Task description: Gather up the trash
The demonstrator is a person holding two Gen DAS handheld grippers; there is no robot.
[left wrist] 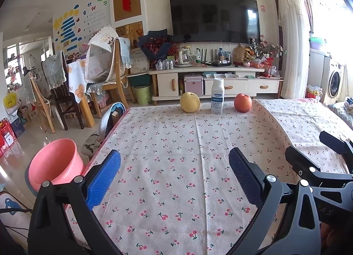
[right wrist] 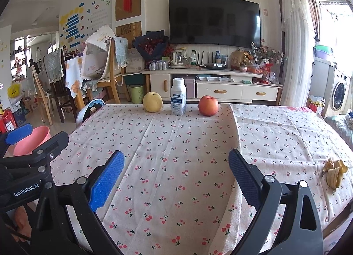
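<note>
A white milk bottle (left wrist: 217, 96) (right wrist: 178, 97) stands at the table's far edge between a yellow pear (left wrist: 190, 102) (right wrist: 152, 102) and a red apple (left wrist: 242, 102) (right wrist: 208, 105). A banana peel (right wrist: 334, 172) lies on the cloth at the right, seen only in the right wrist view. A pink bin (left wrist: 54, 164) (right wrist: 30, 141) stands on the floor left of the table. My left gripper (left wrist: 174, 177) is open and empty over the near cloth. My right gripper (right wrist: 176, 177) is open and empty, beside the left one.
The table (left wrist: 176, 144) wears a cherry-print cloth with a raised fold at the right (right wrist: 233, 135). Chairs (left wrist: 110, 74) and a backpack (left wrist: 112, 116) stand to the left. A TV cabinet (left wrist: 220, 80) is beyond the table.
</note>
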